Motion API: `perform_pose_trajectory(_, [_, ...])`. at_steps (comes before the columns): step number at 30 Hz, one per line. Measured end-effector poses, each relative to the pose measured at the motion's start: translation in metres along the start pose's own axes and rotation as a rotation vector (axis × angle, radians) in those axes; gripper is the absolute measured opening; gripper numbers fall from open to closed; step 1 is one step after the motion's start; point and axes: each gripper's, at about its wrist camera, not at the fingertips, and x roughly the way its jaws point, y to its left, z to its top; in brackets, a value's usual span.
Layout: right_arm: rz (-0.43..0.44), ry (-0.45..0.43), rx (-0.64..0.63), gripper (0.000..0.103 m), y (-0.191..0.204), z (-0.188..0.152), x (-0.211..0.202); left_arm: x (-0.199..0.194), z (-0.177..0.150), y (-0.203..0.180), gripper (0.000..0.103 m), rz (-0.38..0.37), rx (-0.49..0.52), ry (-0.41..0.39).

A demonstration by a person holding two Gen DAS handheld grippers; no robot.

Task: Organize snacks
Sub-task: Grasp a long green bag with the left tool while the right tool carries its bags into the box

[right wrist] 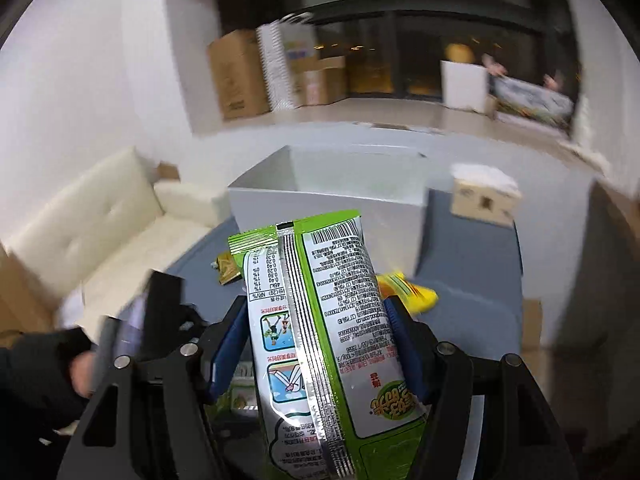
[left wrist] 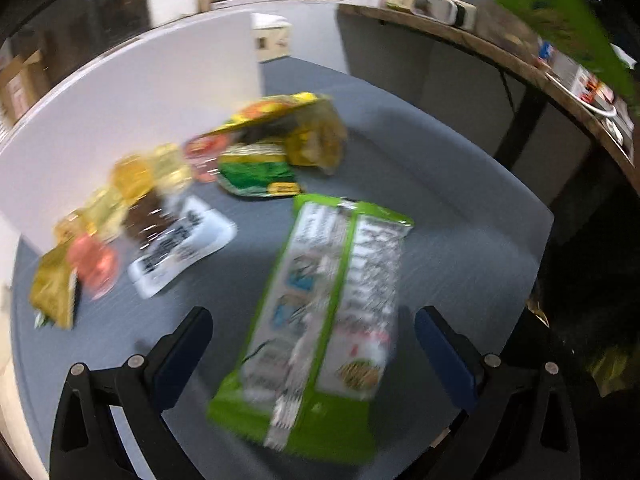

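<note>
In the right wrist view my right gripper (right wrist: pixel 316 320) is shut on a green and silver snack bag (right wrist: pixel 320 320), held upright, back side toward the camera, above the grey table. A white open box (right wrist: pixel 332 196) stands behind it. In the left wrist view my left gripper (left wrist: pixel 314 320) is open above the table, and another green and silver bag (left wrist: pixel 320 320) lies flat between and beyond its fingers, not gripped. Several blurred snack packets (left wrist: pixel 276 140) lie along the white box wall (left wrist: pixel 140 100).
A white-labelled packet (left wrist: pixel 180 244) and yellow and red packets (left wrist: pixel 92 248) lie at the left of the grey table (left wrist: pixel 460 240). A small cardboard box (right wrist: pixel 484 196) stands at the back. A yellow packet (right wrist: pixel 408 288) lies behind the held bag. A cream sofa (right wrist: pixel 100 224) is left.
</note>
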Motion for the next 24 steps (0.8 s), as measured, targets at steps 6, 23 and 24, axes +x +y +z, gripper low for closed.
perform_pose_trajectory(6, [-0.035, -0.022, 0.063, 0.071, -0.017, -0.011, -0.016, 0.006, 0.011, -0.002, 0.073, 0.01, 0.001, -0.001])
perform_pose_trajectory(23, [-0.047, -0.085, 0.092, 0.071, 0.003, 0.037, 0.03, -0.144, 0.026, 0.073, 0.068, 0.176, -0.323, -0.375])
perform_pose_trajectory(24, [-0.062, -0.093, 0.085, 0.072, 0.006, 0.051, 0.038, -0.151, 0.034, 0.085, 0.068, 0.192, -0.355, -0.401])
